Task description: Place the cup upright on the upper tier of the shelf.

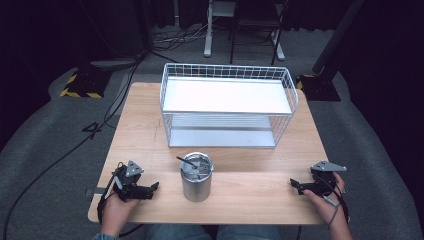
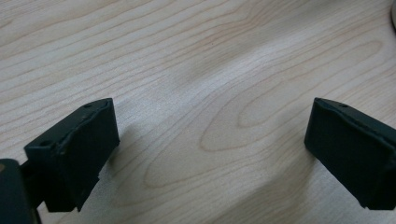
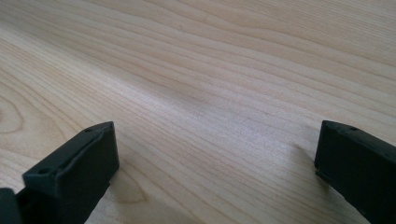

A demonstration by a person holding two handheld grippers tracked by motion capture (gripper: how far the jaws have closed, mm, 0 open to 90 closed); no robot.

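A steel cup (image 1: 196, 177) with a lid and a dark straw stands near the front middle of the wooden table (image 1: 145, 130). Behind it sits a white wire rack (image 1: 227, 66) with a white upper shelf and a lower level open to the front. My left gripper (image 1: 154, 187) rests at the front left, pointing at the cup, a hand's width from it. In the left gripper view the left gripper (image 2: 212, 112) is open over bare wood. My right gripper (image 1: 294, 184) lies at the front right, pointing left. Its jaws (image 3: 217, 128) stand wide apart, open and holding nothing.
Bare wood (image 1: 250, 192) lies between the cup and the right gripper. On the grey floor beyond the table are cables (image 1: 120, 100), a yellow-and-black striped base (image 1: 80, 86) at the left, and furniture legs (image 1: 207, 47) at the back.
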